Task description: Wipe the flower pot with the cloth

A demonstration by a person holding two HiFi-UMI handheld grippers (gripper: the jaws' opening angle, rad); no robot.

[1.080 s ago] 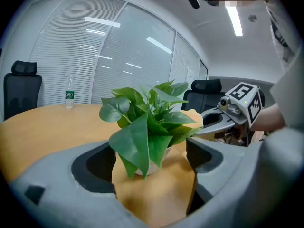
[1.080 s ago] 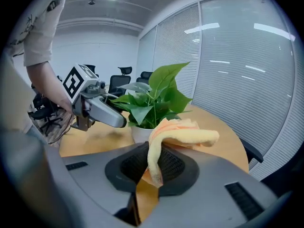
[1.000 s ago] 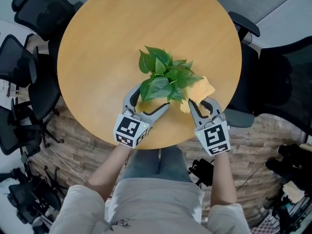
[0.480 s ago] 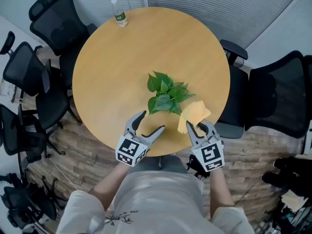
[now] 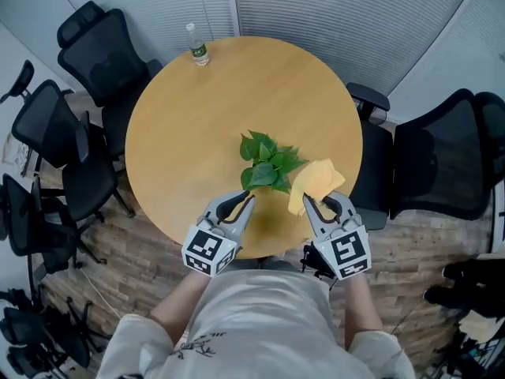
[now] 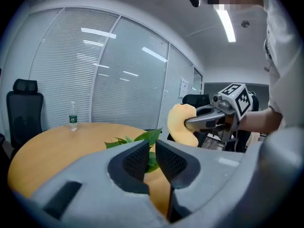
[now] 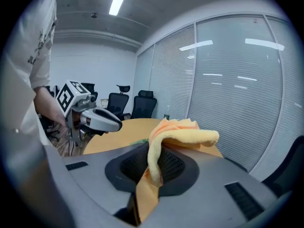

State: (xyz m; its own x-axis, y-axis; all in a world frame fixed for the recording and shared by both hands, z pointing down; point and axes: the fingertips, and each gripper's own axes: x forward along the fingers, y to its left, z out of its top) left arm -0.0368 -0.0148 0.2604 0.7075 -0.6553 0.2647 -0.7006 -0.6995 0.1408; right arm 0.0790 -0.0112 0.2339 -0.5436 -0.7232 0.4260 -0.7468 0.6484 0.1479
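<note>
A leafy green plant (image 5: 269, 164) stands near the middle of the round wooden table (image 5: 197, 133); its leaves hide the flower pot from above. My right gripper (image 5: 323, 203) is shut on a yellow cloth (image 5: 316, 184), which drapes over its jaws just right of the plant. In the right gripper view the cloth (image 7: 183, 134) hangs between the pads. My left gripper (image 5: 243, 204) hovers in front of the plant, apart from it. Its jaws have just been closing and stand together with nothing between them. The left gripper view shows leaves (image 6: 137, 139) past the jaws of my left gripper (image 6: 153, 158).
A water bottle (image 5: 197, 46) stands at the table's far left edge. Black office chairs (image 5: 95, 54) crowd the left side and another chair (image 5: 442, 156) sits at the right. Blinds on a glass wall run behind the table.
Both grippers have drawn back from the plant and risen above the table's near edge. The left jaws went from wide open to closed. The cloth stays in the right gripper.
</note>
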